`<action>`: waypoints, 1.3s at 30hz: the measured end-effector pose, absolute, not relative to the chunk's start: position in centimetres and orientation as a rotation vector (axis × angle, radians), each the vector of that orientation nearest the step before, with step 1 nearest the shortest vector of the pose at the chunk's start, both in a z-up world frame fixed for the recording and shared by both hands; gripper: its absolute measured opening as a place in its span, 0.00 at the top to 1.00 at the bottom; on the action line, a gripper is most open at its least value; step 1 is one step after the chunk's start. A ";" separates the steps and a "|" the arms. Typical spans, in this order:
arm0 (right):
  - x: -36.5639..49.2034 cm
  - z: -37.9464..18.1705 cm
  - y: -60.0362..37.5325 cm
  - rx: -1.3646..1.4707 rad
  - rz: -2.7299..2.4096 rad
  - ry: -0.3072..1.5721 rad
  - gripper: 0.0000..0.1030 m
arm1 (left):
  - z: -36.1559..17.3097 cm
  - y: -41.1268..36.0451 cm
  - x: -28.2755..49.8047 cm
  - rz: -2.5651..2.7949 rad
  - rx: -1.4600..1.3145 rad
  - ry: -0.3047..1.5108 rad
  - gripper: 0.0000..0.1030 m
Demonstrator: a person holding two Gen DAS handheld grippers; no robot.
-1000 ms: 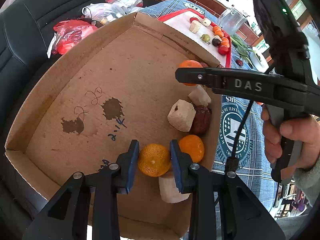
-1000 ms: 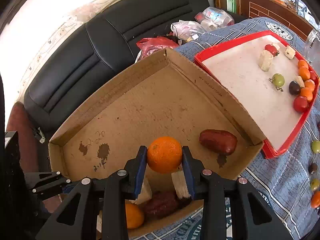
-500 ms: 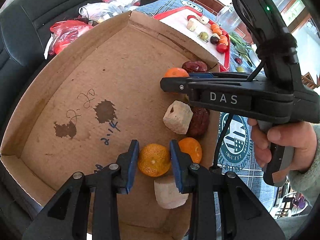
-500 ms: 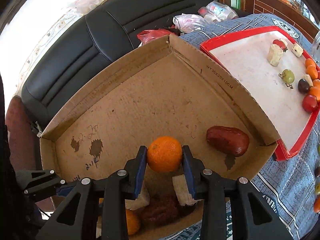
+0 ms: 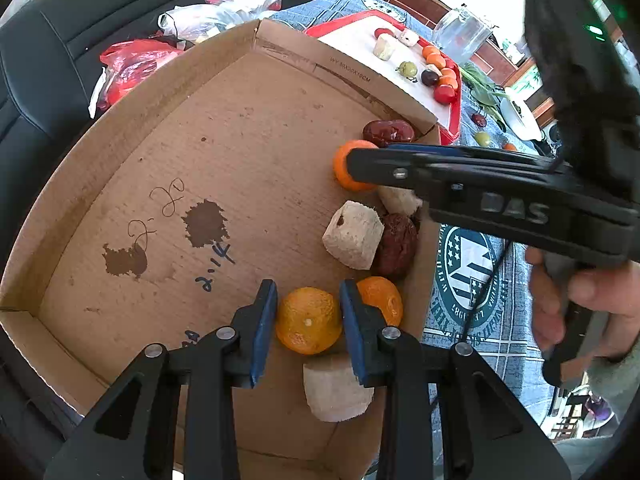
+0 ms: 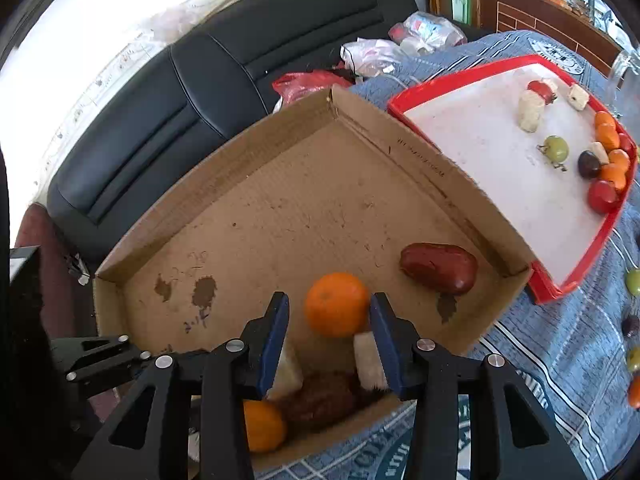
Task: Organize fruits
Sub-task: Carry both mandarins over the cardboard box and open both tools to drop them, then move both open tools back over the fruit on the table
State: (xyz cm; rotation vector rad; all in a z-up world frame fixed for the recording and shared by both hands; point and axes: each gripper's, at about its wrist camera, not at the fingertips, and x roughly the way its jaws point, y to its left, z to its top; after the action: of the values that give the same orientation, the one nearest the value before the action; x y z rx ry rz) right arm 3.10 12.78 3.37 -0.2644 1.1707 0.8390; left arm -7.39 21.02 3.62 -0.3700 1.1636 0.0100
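An open cardboard box (image 5: 120, 168) holds the fruit. My left gripper (image 5: 308, 326) is shut on a yellow-orange mandarin (image 5: 308, 320) low over the box floor, near the right wall. My right gripper (image 6: 330, 308) is opening: its blue pads (image 6: 280, 324) stand off a round orange (image 6: 336, 304) that rests on the box floor between them. From the left wrist view that gripper (image 5: 360, 164) reaches in from the right, half covering the same orange (image 5: 340, 168). A dark red oblong fruit (image 6: 440, 268) lies in the box's far right corner.
Along the box's right wall lie white chunks (image 5: 352, 236), a wrinkled dark red fruit (image 5: 396, 244) and another orange (image 5: 380, 300). A red tray (image 6: 580, 280) with several small fruits sits beyond on the blue cloth (image 6: 560, 360). Plastic bags (image 5: 132, 64) and a black sofa (image 6: 200, 92) lie behind.
The right gripper's jaws have parted and let go of the orange, which now sits on the box floor. The left gripper still grips its mandarin in the same spot.
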 end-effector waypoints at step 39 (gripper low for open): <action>0.8 6.2 -14.2 0.133 0.382 1.089 0.34 | 9.1 8.8 -2.5 -0.110 -0.089 1.114 0.27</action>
State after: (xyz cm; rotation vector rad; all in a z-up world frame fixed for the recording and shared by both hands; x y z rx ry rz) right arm 0.77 -14.16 6.17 0.1328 1.0889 0.3820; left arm -2.50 8.83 9.10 -0.0892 1.1142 -0.1102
